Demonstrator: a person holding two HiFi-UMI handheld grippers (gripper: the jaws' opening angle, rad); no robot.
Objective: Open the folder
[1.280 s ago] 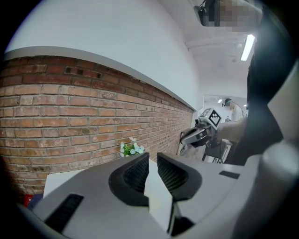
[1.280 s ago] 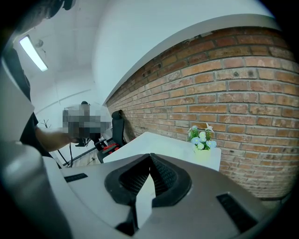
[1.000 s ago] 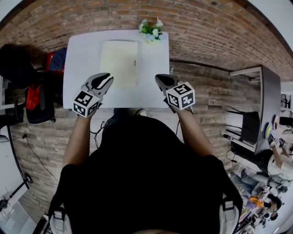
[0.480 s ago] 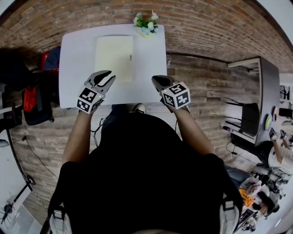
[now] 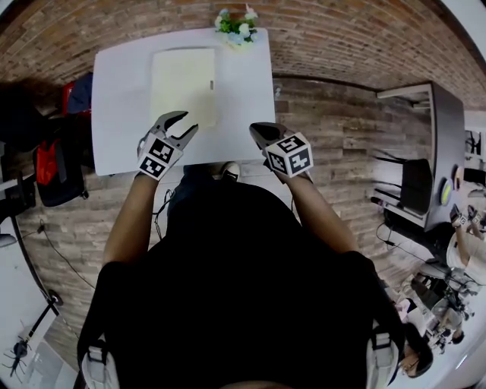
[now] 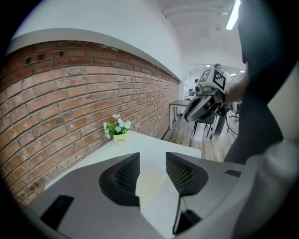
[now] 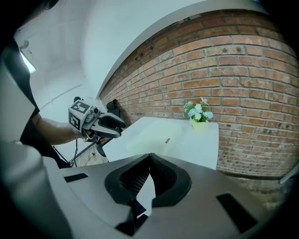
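Note:
A pale yellow folder (image 5: 183, 85) lies closed and flat on the white table (image 5: 115, 114), with a small dark tab at its right edge. In the right gripper view the folder (image 7: 154, 135) shows beyond the jaws. My left gripper (image 5: 179, 125) hovers over the table's near edge, just below the folder's near left corner; its jaws are opening and nothing is between them (image 6: 152, 164). My right gripper (image 5: 260, 133) hangs over the near right corner of the table, shut and empty (image 7: 149, 159). Neither gripper touches the folder.
A small pot of white and blue flowers (image 5: 235, 23) stands at the table's far edge against the brick wall. Dark bags and a chair (image 5: 47, 144) sit left of the table. A dark desk (image 5: 437, 167) stands to the right.
Both grippers have come lower toward the table's near edge. The left gripper's jaws have spread apart. The right one stays shut.

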